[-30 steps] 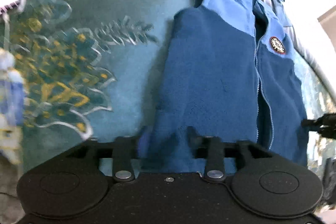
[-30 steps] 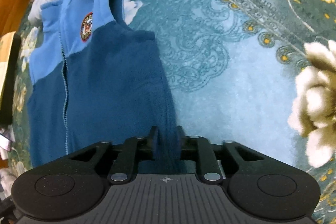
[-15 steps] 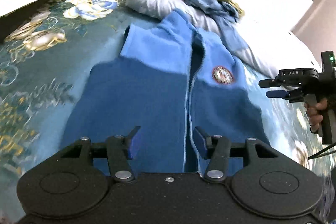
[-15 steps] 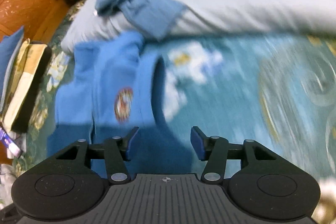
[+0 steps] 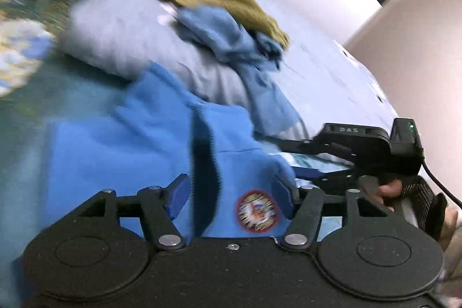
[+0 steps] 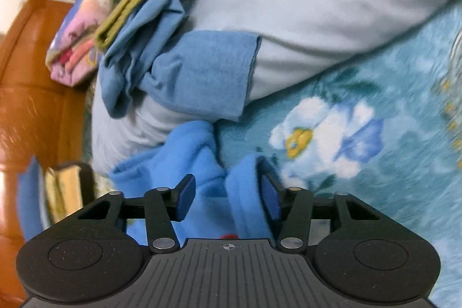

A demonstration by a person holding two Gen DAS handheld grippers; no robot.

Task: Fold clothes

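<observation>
The blue vest (image 5: 138, 146) lay on the floral bedspread (image 6: 361, 152) below a grey pillow (image 6: 317, 5). Both the left hand-held gripper (image 5: 232, 194) and the right hand-held gripper (image 6: 228, 197) hung with fingers apart over its collar.

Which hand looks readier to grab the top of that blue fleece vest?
Probably the right gripper: its open jaws straddle an upright fold of the blue fleece vest by the collar. The left gripper, also open, hovers around the badge with only flat cloth between its fingers.
</observation>
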